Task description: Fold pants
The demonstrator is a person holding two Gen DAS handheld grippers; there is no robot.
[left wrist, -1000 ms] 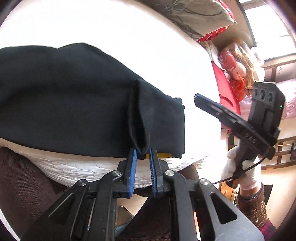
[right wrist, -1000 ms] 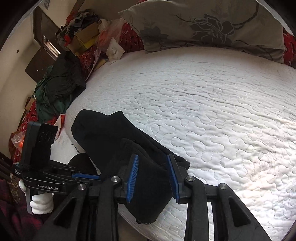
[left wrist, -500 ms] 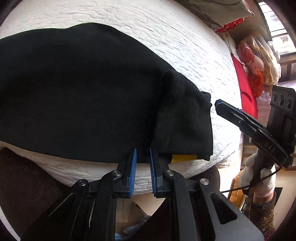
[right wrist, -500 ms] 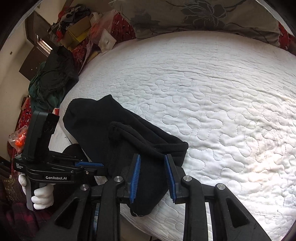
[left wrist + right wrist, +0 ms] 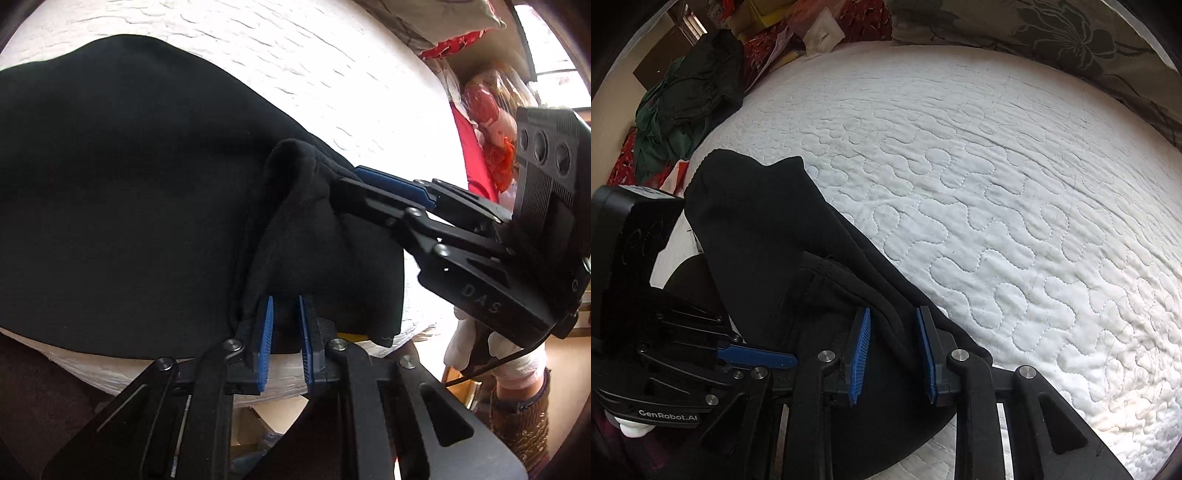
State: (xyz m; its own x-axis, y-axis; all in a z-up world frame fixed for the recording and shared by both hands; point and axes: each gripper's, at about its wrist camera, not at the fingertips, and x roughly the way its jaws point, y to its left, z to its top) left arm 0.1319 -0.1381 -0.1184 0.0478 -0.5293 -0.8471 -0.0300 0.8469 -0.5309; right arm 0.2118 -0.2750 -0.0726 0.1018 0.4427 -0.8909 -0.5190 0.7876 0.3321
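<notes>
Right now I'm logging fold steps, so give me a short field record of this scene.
garment: black pants, bunched at the near edge
surface: white quilted mattress
left gripper: jaws shut on a fold of the pants
right gripper: jaws just closing on a thicker bunch of the same pants
gripper spacing: close together, both at one end of the pants
background: patterned pillow, green clothes pile

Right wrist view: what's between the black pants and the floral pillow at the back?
Nothing. From the pants to the pillow there is only bare white quilted mattress, seen in the right wrist view.
</notes>
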